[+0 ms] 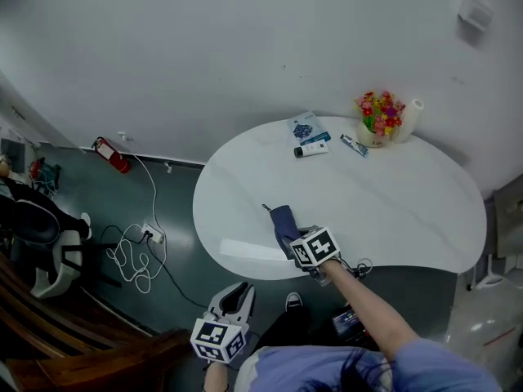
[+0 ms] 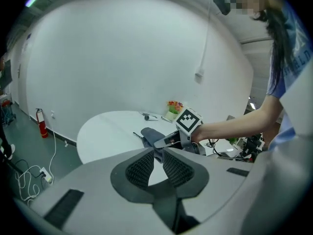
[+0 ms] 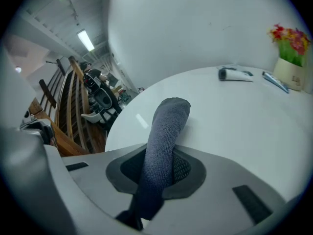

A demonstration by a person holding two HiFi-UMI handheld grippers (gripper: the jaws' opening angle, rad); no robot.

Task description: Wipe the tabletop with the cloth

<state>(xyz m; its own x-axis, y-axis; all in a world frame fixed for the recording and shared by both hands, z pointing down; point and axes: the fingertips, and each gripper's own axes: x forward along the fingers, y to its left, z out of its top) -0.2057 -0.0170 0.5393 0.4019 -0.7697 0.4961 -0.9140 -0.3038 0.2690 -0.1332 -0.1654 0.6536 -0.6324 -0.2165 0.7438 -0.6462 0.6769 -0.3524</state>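
Cloth [image 1: 283,223], dark grey-blue, sits near the front edge of the white oval tabletop [image 1: 409,211], on its left half. R gripper [image 1: 292,240] has it: jaws clamped on one end of the cloth, the fabric bunched into a thick roll between the pads. In the right gripper view the cloth [image 3: 164,146] rises out of the right gripper [image 3: 164,161] and arcs fwd, its free end bending down onto the table. Person's forearm reaches in over the table edge behind it.

L gripper [image 1: 234,298] hangs off the table, low over the dark floor, close to the person's body. Its jaws are drawn in till the tips nearly meet, nothing btwn them. Left gripper view looks past the left gripper [image 2: 157,153] at the cloth [image 2: 150,135].

Far side by the wall: flower pot [image 1: 377,117], paper roll [image 1: 413,117] just beside it, tube [image 1: 311,149], packet [image 1: 304,126]. All well apart from the cloth. On the floor left: red extinguisher [image 1: 110,154], white cables [image 1: 135,251].
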